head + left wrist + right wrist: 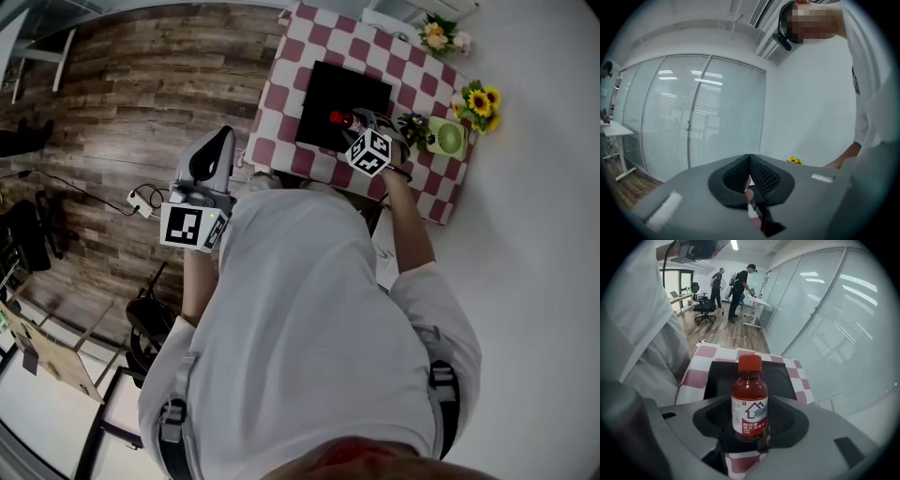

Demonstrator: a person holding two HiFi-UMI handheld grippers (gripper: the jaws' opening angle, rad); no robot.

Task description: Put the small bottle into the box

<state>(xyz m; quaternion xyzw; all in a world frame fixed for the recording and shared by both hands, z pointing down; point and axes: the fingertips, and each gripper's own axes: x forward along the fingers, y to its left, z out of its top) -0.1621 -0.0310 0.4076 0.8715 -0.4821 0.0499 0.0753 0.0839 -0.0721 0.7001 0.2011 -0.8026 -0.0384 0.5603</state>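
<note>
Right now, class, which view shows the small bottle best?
The right gripper view: the small bottle stands large, sharp and upright in the right claw. The head view shows it tiny; the left gripper view misses it.

My left gripper (750,161) has its jaws pressed together with nothing between them. I hold it out at my left side, left forearm (194,281) bare below the sleeve. My right forearm (411,216) reaches forward, and my right gripper (750,425) clamps its jaws on the upright small bottle (749,399).
</note>
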